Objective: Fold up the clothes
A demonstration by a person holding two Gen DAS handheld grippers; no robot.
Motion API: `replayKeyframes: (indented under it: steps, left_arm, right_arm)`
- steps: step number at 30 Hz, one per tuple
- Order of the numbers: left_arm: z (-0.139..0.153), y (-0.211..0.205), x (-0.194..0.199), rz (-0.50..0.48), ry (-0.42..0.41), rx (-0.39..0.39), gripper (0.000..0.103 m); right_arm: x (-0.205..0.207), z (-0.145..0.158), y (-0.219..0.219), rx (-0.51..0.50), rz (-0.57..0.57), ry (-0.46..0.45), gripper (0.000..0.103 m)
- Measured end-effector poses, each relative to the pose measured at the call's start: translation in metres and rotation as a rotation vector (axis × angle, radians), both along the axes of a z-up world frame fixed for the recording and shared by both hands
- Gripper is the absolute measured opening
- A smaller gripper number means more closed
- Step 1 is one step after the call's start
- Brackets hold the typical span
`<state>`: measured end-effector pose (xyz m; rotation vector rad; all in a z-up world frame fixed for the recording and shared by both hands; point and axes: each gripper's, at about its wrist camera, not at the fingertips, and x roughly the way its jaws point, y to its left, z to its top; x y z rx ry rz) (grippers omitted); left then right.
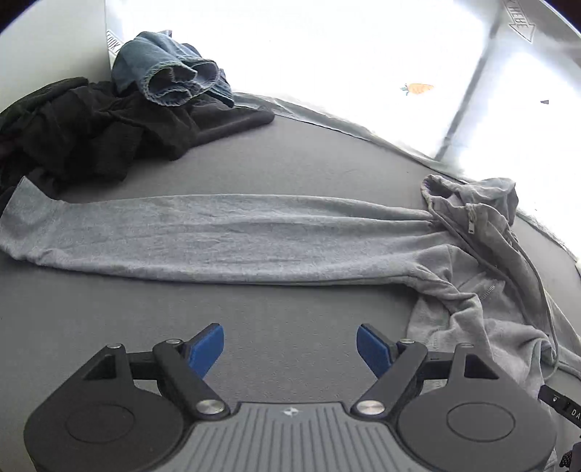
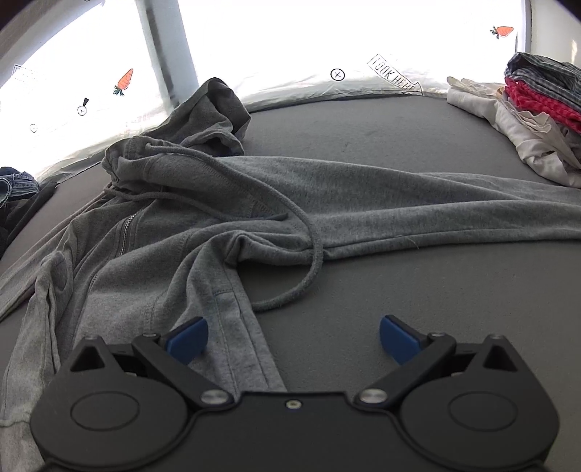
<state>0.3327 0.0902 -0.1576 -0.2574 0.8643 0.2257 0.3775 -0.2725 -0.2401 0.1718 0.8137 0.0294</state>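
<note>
The grey hoodie (image 1: pixel 472 276) runs off the right and lower right of the left wrist frame, its hem out of sight; in the right wrist frame its sleeve (image 2: pixel 454 207) leaves at the right edge and its body slips under the right gripper (image 2: pixel 292 339). The black garment pile (image 1: pixel 83 134) is cut at the left edge. The backdrop (image 1: pixel 326 47) beyond the grey surface is blown out to white, its printed lettering (image 1: pixel 521 20) only partly legible.

Blown-out white glare behind, soft even light, fisheye-bent edges.
</note>
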Motion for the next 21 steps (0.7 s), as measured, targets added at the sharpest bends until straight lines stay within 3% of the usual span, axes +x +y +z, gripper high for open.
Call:
replayKeyframes:
  steps: [3,8,13,17,20,21]
  left_arm:
    - [0.006,-0.065,0.004,-0.242,-0.028,0.083,0.086]
    - [0.008,-0.130,0.010,-0.445,-0.043,0.086,0.088]
    - [-0.016,-0.170,0.025,-0.436,0.033,0.138,0.090]
    - [-0.027,-0.156,0.020,-0.373,0.073,0.108,0.090]
    - [-0.036,-0.145,0.016,-0.326,0.101,0.085,0.078]
    - [-0.038,-0.141,0.015,-0.311,0.111,0.077,0.069]
  right_arm:
    - [-0.021,0.000,-0.011,0.032,0.002,-0.022,0.097]
    - [-0.046,0.003,-0.021,0.026,0.076,-0.004,0.090]
    - [-0.063,-0.001,-0.014,-0.073,0.183,-0.013,0.090]
    - [-0.072,-0.003,-0.013,-0.114,0.231,-0.031,0.090]
    - [-0.075,-0.004,-0.016,-0.118,0.263,-0.043,0.090]
    - [-0.075,-0.004,-0.017,-0.118,0.270,-0.046,0.091]
